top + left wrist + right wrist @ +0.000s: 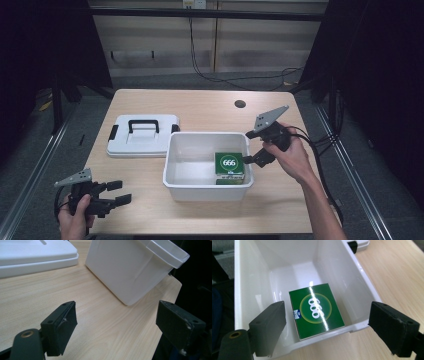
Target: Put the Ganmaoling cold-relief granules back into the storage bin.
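Nearest the person, at the front left corner of the table (150,215), the left gripper (119,192) is held low in the left hand (75,217). Its jaws stand wide apart with nothing between them; in the left gripper view the bare wood shows between them, and the near corner of the white bin (135,267) lies beyond, well apart from the jaws.

The white bin (207,190) sits on the table at centre front, open at the top. A green box (229,163) marked 666 lies flat on the bin's floor, in the right front corner, against the right wall.

The right gripper (255,159) is held in the right hand (292,157) at the bin's right rim, pointing inward. Its jaws are spread wide and hold nothing. In the right gripper view the green box (315,311) lies between and beyond the jaws, untouched by either, with the bin's near rim (324,336) crossing below it.

Farther back on the left, the white lid (142,135) with a black handle lies flat on the table, just beside the bin's rear left corner.
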